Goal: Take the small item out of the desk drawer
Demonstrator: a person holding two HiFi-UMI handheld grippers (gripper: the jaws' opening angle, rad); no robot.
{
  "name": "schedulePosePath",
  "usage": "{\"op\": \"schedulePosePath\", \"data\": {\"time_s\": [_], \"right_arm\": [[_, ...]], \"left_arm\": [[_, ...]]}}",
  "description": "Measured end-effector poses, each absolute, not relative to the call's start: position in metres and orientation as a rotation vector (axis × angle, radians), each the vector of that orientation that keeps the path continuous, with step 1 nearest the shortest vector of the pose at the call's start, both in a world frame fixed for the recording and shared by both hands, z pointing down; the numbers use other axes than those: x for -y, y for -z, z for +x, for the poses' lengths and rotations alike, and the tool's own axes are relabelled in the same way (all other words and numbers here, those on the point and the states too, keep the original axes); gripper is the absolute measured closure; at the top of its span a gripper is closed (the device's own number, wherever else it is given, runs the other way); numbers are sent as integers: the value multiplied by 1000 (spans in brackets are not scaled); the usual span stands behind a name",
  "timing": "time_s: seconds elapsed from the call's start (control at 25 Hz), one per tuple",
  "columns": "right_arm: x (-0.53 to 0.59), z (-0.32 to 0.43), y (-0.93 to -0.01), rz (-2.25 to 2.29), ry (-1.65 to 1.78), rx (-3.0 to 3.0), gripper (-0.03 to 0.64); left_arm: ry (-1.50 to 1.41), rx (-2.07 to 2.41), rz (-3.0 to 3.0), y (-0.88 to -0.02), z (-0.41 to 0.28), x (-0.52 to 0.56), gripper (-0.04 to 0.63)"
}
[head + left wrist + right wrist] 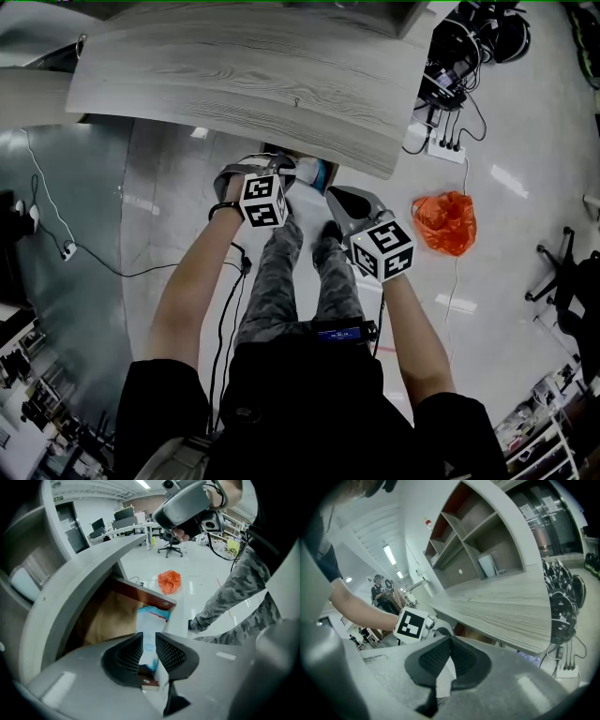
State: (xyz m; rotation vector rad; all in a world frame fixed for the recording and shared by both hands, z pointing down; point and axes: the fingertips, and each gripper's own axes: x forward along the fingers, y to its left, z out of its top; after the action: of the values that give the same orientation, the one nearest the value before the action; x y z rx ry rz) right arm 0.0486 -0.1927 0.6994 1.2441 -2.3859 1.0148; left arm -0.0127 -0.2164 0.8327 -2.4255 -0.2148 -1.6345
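Note:
Under the grey wood desk top (pixel 244 84) a drawer (pixel 145 595) with a red-brown wall stands pulled out. A small white and blue packet (pixel 151 619) lies in it, also seen in the head view as the packet (pixel 314 173) at the desk's front edge. My left gripper (pixel 149 638) points steeply down into the drawer with its jaws a little apart. The packet shows in the gap between them, and the pads do not visibly press on it. The left gripper (pixel 283 167) sits just left of the packet. My right gripper (pixel 450 639) hangs beside it at the right gripper (pixel 334 195), jaws shut, nothing between them.
An orange bag (pixel 445 222) lies on the floor to the right. A power strip (pixel 441 145) with cables sits by the desk corner. My legs (pixel 295 272) stand below the grippers. A shelf unit (pixel 478 550) rises behind the desk.

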Motion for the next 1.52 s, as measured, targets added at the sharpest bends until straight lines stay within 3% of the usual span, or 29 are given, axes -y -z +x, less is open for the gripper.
{"op": "schedulePosePath", "data": {"time_s": [0.56, 1.52], "right_arm": [[192, 52, -712, 1263, -1044, 2370, 618], [191, 65, -713, 1288, -1052, 2354, 618]], "left_arm": [[1760, 364, -2221, -872, -19, 219, 390], [1795, 283, -2220, -883, -15, 225, 423]]}}
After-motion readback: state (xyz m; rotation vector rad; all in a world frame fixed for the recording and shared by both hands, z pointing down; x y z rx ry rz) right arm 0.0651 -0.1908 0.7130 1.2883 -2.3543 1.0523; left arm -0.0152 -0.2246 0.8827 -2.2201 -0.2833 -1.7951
